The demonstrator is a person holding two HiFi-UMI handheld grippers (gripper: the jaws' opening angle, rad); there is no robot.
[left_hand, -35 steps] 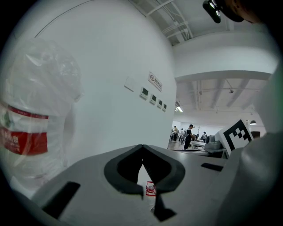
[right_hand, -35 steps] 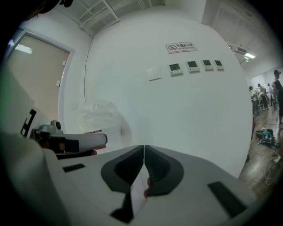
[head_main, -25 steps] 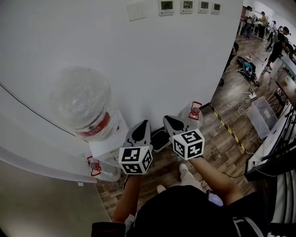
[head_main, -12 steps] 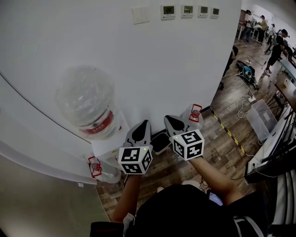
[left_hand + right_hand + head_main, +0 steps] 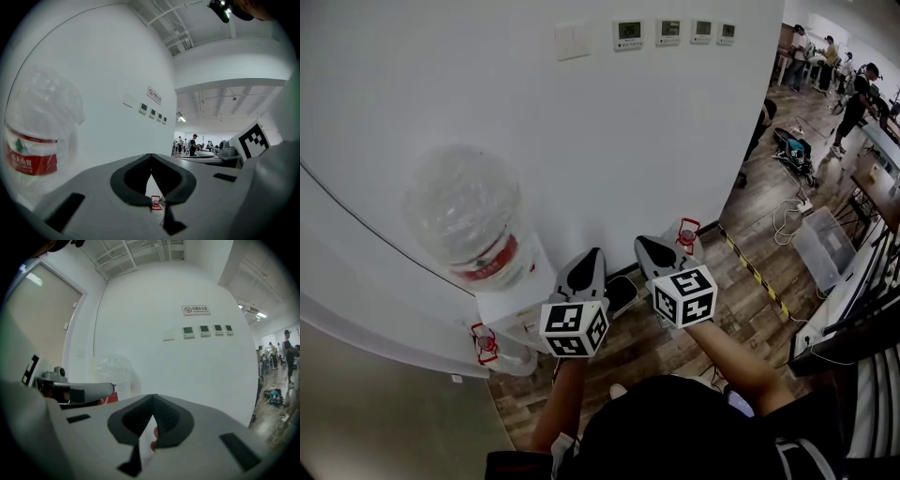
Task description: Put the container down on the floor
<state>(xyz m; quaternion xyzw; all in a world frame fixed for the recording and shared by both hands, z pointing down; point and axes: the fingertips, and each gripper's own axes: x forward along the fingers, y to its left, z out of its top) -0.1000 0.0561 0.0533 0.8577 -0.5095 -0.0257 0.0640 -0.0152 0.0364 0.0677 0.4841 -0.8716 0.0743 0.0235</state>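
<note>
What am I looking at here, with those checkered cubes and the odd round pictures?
No robot: a person holds the left hand-held gripper and the right hand-held gripper; the patterned cubes are part of them. The head view comes from a camera on the person's head, looking down. The round pictures come from cameras riding on each gripper. Both grippers are shut and hold nothing. Ahead stands a water dispenser topped by a big bottle. Two jugs with red caps sit on the wooden floor.
</note>
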